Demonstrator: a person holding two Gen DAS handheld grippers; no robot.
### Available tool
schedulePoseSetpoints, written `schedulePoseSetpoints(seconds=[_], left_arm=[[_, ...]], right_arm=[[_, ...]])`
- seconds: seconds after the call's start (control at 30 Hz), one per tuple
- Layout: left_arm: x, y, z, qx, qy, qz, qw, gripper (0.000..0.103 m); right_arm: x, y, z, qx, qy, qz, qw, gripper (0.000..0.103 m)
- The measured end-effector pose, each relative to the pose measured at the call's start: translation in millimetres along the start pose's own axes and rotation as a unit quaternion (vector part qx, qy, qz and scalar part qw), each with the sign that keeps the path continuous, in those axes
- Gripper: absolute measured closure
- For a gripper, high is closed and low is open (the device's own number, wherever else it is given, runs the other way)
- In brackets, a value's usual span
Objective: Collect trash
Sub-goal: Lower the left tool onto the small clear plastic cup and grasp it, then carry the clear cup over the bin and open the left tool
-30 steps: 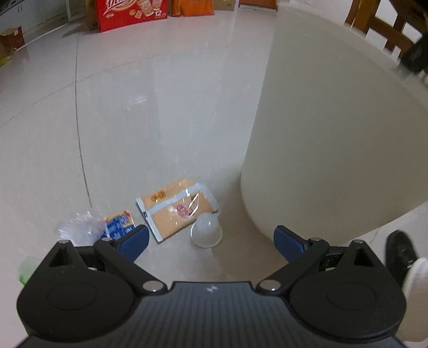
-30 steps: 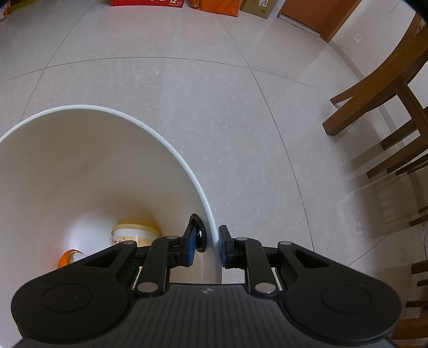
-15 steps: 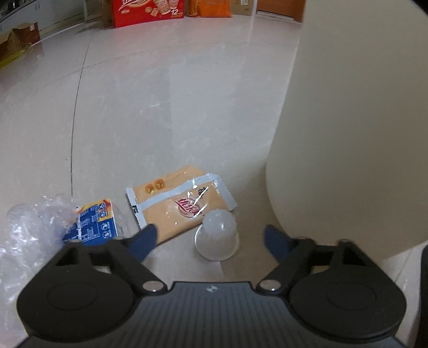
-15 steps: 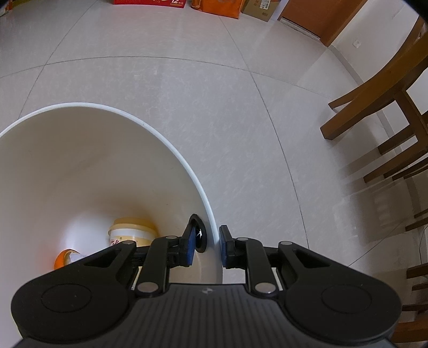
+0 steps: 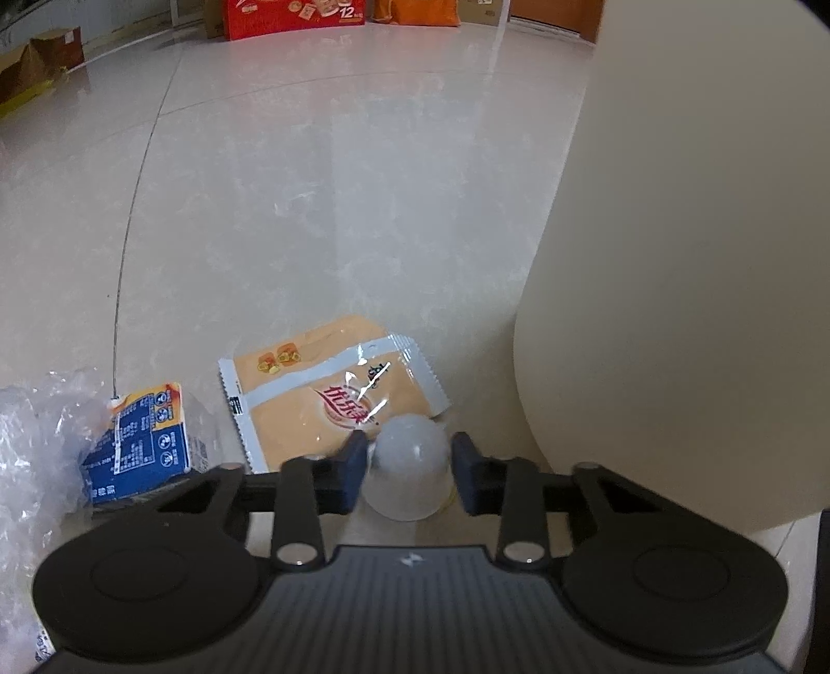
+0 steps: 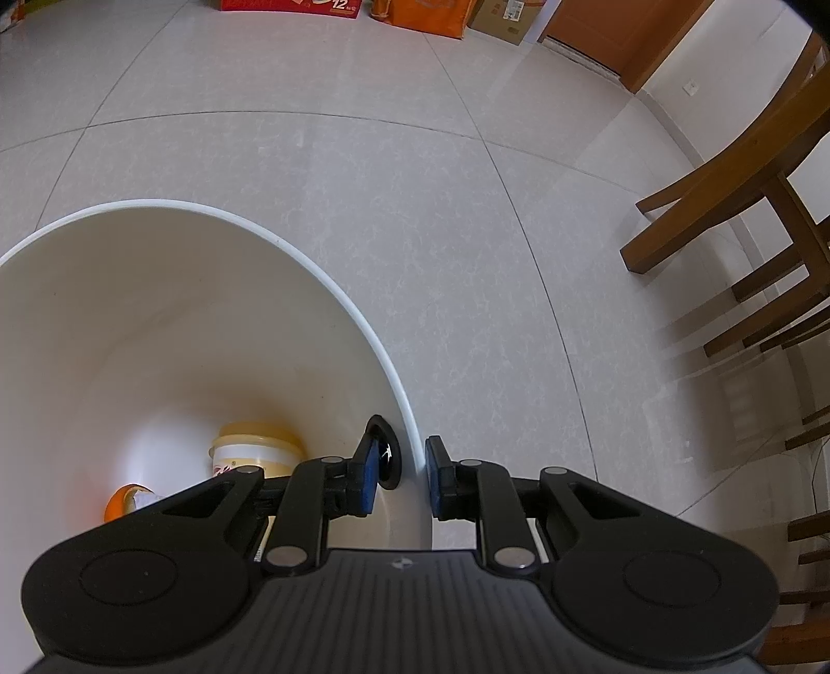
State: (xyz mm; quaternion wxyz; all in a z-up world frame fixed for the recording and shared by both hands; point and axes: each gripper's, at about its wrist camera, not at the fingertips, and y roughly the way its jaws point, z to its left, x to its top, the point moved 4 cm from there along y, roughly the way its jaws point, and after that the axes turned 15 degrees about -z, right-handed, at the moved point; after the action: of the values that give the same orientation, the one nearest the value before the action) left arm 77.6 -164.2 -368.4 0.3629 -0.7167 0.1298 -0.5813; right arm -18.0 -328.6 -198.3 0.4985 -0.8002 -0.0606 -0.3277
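A small translucent plastic cup [image 5: 408, 469] lies upside down on the floor tiles beside the white bin [image 5: 700, 259]. My left gripper [image 5: 410, 450] is shut on the cup, one blue pad on each side. Just beyond it lies an orange snack wrapper [image 5: 332, 394], with a blue carton [image 5: 137, 440] and a crumpled clear plastic bag [image 5: 31, 440] to the left. My right gripper [image 6: 399, 466] is shut on the bin's rim [image 6: 311, 275], one pad inside the wall and one outside. A yellow tub [image 6: 254, 451] and an orange item [image 6: 122, 500] lie in the bin.
Wooden chair legs [image 6: 752, 207] stand to the right of the bin. A red box [image 5: 295, 15] and an orange bag [image 5: 415, 10] sit by the far wall. A brown box [image 5: 36, 62] is at the far left.
My left gripper came down toward the floor and its jaws went from wide open to shut on the plastic cup. The right gripper and the bin have kept still.
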Motion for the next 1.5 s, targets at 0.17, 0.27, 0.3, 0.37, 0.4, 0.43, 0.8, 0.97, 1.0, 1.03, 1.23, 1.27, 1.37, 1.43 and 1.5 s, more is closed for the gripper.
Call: schedulePoseSetpoints(seconds=[0.17, 0.27, 0.3, 0.37, 0.4, 0.43, 0.8, 0.97, 1.0, 1.03, 1.23, 1.27, 1.37, 1.43, 1.5], left_arm=[[-3, 3, -15, 0.005, 0.005, -0.001, 1.0000, 0.071], [1, -1, -18, 0.004, 0.004, 0.007, 1.0000, 0.071], [3, -5, -19, 0.004, 0.009, 0.011, 0.9999, 0.071], [10, -13, -22, -0.001, 0.020, 0.016, 0.9997, 0.071], [16, -23, -20, -0.004, 0.026, 0.019, 0.9995, 0.071], [19, -29, -21, -0.009, 0.032, 0.022, 0.9992, 0.071], [108, -150, -42, -0.070, 0.104, 0.044, 0.9912, 0.071], [169, -200, -72, -0.112, 0.113, 0.021, 0.9870, 0.071], [181, -204, -78, -0.120, 0.114, 0.016, 0.9860, 0.071], [188, -214, -86, -0.128, 0.116, 0.010, 0.9850, 0.071], [222, -224, -123, -0.175, 0.123, -0.036, 0.9762, 0.070], [225, -226, -127, -0.181, 0.121, -0.043, 0.9752, 0.070], [230, -213, -137, -0.195, 0.124, -0.052, 0.9715, 0.061], [228, -206, -140, -0.190, 0.127, -0.055, 0.9719, 0.036], [230, -206, -144, -0.182, 0.129, -0.069, 0.9722, 0.018]], right_arm=[[0, 1, -1, -0.001, 0.001, 0.000, 1.000, 0.081], [0, 1, -1, -0.001, 0.001, 0.000, 1.000, 0.081], [1, 1, 0, -0.001, 0.001, 0.000, 1.000, 0.081], [1, 0, 0, 0.000, 0.001, 0.001, 1.000, 0.081], [1, 1, 1, 0.000, 0.002, 0.001, 1.000, 0.081], [1, 0, 1, 0.000, 0.002, 0.001, 1.000, 0.081], [2, 0, -2, 0.000, 0.018, 0.006, 1.000, 0.081], [1, 0, -1, -0.001, 0.016, 0.005, 1.000, 0.081], [0, 0, -1, -0.001, 0.017, 0.005, 1.000, 0.081], [0, 0, -1, -0.001, 0.019, 0.005, 1.000, 0.081], [1, 1, -3, 0.000, 0.024, 0.006, 1.000, 0.081], [1, 1, -2, 0.000, 0.022, 0.006, 1.000, 0.081], [1, 0, -2, 0.001, 0.023, 0.006, 1.000, 0.081], [1, 1, -2, 0.002, 0.024, 0.006, 1.000, 0.081], [1, 1, -4, 0.002, 0.023, 0.006, 1.000, 0.081]])
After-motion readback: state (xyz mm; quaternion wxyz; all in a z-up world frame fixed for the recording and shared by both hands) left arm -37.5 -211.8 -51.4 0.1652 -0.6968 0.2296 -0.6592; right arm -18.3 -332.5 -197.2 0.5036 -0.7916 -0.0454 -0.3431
